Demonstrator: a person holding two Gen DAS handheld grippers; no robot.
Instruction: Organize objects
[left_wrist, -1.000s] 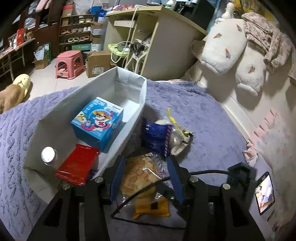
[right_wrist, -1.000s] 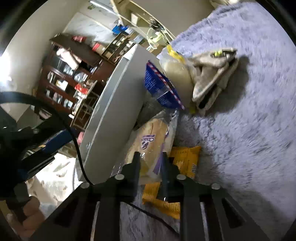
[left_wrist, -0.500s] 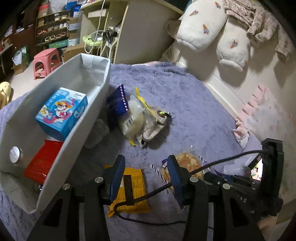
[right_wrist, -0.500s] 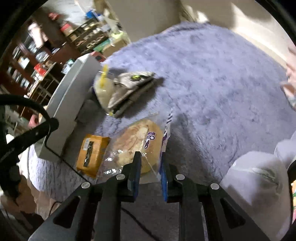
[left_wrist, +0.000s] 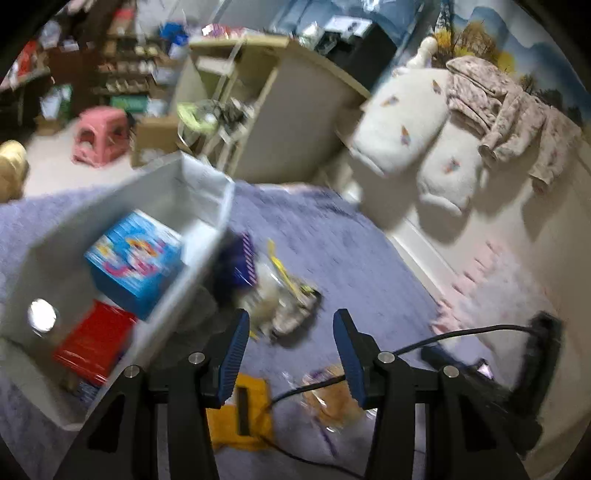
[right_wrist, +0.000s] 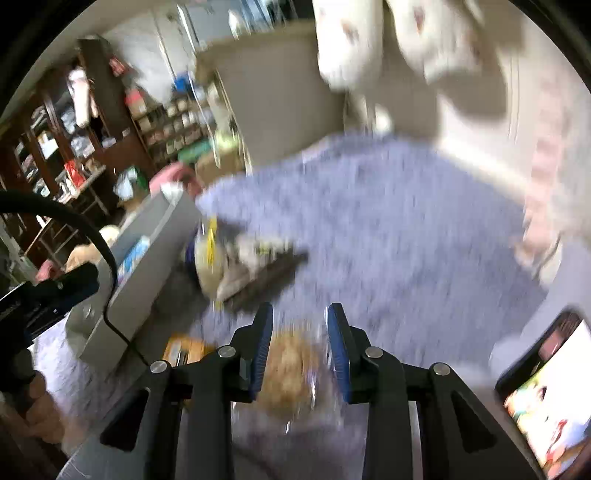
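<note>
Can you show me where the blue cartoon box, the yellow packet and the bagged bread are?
Blue cartoon box (left_wrist: 135, 260): left wrist view, its printed top face.
Yellow packet (left_wrist: 240, 424): left wrist view, its middle, by the dark stripe.
Bagged bread (right_wrist: 291, 369): right wrist view, the loaf between the fingers.

open blanket (left_wrist: 369, 258) right, bin wall (left_wrist: 177, 291) left

Bread bag (left_wrist: 334, 400) right of packet (left_wrist: 240, 413)

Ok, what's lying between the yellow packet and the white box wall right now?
Only bare purple blanket: the left wrist view shows a gap between the yellow packet and the white box.
</note>
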